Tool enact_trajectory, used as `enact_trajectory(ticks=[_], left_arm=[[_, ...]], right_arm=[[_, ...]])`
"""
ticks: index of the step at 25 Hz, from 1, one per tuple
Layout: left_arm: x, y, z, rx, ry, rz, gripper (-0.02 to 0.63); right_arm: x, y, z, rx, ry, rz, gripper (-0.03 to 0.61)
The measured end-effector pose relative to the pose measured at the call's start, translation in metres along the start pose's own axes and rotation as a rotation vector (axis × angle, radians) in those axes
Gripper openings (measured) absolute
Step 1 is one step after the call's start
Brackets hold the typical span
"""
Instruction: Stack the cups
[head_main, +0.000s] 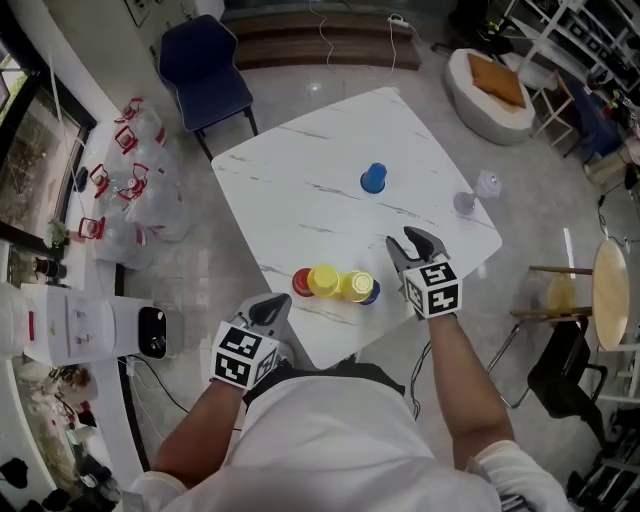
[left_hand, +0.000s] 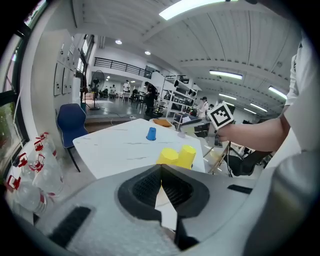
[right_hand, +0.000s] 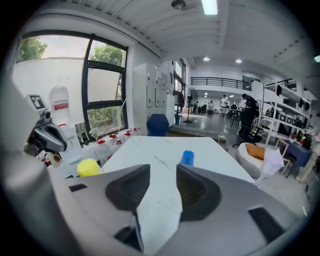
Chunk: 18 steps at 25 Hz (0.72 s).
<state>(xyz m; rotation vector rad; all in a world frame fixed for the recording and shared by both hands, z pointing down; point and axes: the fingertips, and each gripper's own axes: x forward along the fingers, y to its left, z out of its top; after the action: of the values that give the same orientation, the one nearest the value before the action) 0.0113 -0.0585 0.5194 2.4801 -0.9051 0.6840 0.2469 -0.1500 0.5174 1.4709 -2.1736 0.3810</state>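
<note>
On the white table (head_main: 300, 190), near its front edge, a red cup (head_main: 301, 282), two yellow cups (head_main: 323, 280) (head_main: 356, 286) and a dark blue cup (head_main: 372, 293) stand close together in a row. A lone blue cup (head_main: 373, 178) stands upside down farther back, and a clear cup (head_main: 465, 203) is near the right edge. My right gripper (head_main: 410, 242) hovers just right of the row, open, with nothing between its jaws (right_hand: 163, 182). My left gripper (head_main: 270, 306) hangs at the front edge, shut and empty (left_hand: 161, 172).
A blue chair (head_main: 205, 65) stands behind the table. Plastic bags with red handles (head_main: 130, 180) and a white dispenser (head_main: 70, 325) are on the floor at left. A white beanbag (head_main: 490, 85) and a round wooden stool (head_main: 610, 290) are at right.
</note>
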Motion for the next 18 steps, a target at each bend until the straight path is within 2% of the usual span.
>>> enact_trajectory(ticks=[7,10,18], left_arm=[[-0.005,0.009,-0.007,-0.064,0.001,0.106,0.009],[-0.012,0.017,-0.006,-0.094,-0.012,0.160,0.009],[-0.024,0.026,-0.025,-0.170,0.011,0.250,0.009]], right_arm=[[0.077,-0.053,0.008,-0.018,0.043,-0.002,0.172],[0.112,-0.071,0.006,-0.036,0.080,-0.006,0.198],[0.181,-0.090,0.004,0.017,0.135,0.012,0.261]])
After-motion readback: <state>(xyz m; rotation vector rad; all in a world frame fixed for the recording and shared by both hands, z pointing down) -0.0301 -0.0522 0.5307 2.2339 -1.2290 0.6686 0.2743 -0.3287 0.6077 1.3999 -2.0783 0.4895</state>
